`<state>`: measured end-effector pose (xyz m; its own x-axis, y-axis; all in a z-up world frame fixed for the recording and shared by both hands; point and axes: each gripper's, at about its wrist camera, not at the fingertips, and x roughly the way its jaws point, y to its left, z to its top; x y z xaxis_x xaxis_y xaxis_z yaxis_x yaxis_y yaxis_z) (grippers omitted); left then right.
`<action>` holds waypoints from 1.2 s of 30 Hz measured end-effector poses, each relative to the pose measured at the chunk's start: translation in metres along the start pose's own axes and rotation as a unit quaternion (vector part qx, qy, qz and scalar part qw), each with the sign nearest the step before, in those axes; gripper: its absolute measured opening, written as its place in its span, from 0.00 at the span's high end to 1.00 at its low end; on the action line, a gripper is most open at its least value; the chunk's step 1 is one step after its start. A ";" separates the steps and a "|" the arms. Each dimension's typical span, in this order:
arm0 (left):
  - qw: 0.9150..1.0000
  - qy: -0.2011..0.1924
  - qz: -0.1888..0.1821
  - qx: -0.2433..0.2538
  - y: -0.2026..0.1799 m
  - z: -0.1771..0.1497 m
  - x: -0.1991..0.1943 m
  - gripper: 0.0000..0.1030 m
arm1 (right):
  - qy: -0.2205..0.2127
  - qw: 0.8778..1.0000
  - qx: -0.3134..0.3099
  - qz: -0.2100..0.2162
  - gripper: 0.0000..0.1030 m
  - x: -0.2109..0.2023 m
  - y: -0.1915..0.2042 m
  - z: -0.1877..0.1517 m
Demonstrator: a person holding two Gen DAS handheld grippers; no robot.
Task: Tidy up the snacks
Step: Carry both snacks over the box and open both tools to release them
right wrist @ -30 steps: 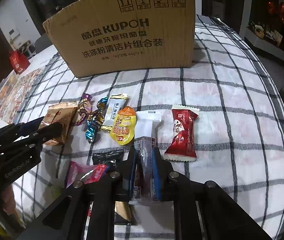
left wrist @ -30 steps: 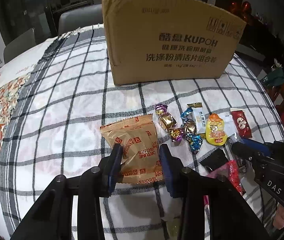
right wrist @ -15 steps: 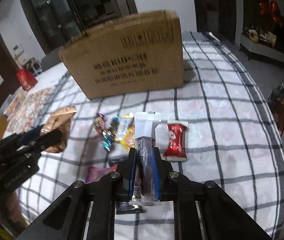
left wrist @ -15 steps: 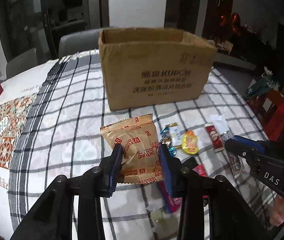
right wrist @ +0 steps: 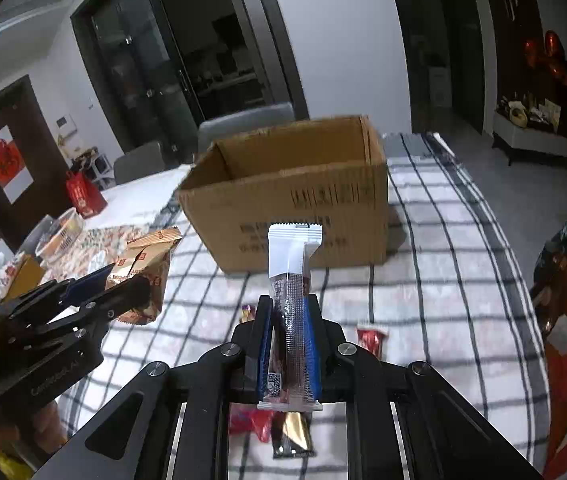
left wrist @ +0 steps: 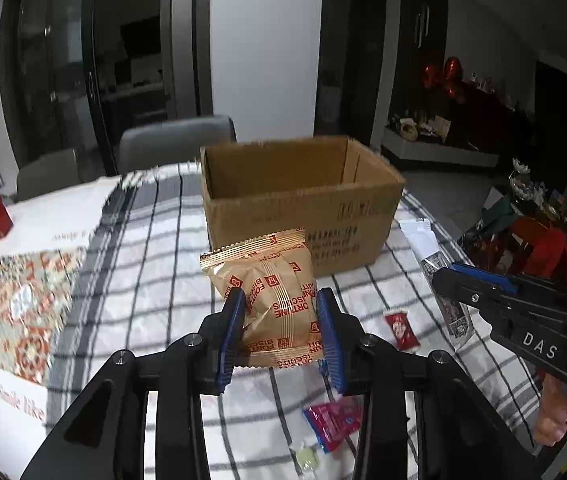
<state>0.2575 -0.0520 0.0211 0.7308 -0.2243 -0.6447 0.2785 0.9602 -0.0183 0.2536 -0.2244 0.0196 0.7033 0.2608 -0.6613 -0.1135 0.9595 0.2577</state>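
Observation:
My left gripper (left wrist: 279, 304) is shut on a tan biscuit packet (left wrist: 271, 292) and holds it in the air, short of the open cardboard box (left wrist: 299, 200). My right gripper (right wrist: 289, 312) is shut on a long white and clear snack stick (right wrist: 291, 280), also raised in front of the box (right wrist: 295, 200). Each gripper shows in the other's view: the right one (left wrist: 443, 276) with its stick (left wrist: 435, 256), the left one (right wrist: 123, 284) with its packet (right wrist: 143, 276). I see no snacks in the visible part of the box.
On the checked tablecloth (left wrist: 143, 272) lie a small red packet (left wrist: 401, 326), a pink and blue wrapper (left wrist: 335, 424) and a pale candy (left wrist: 307, 456). In the right wrist view a red packet (right wrist: 371, 340) and a dark wrapper (right wrist: 293, 432) lie below. Grey chairs (left wrist: 179, 140) stand behind the table.
Both grippers have lifted their snacks off the table and risen, so the box's open top now shows. The loose candies have dropped out of view below.

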 end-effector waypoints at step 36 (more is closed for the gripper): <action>0.998 -0.040 0.002 0.045 0.020 0.129 0.075 0.65 | -0.040 0.999 -0.024 -0.007 0.84 0.061 -0.009 0.143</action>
<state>0.3986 -0.0717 0.0709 0.7783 -0.2362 -0.5818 0.3273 0.9433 0.0548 0.3982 -0.2317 0.0776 0.7581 0.2399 -0.6064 -0.1350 0.9675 0.2140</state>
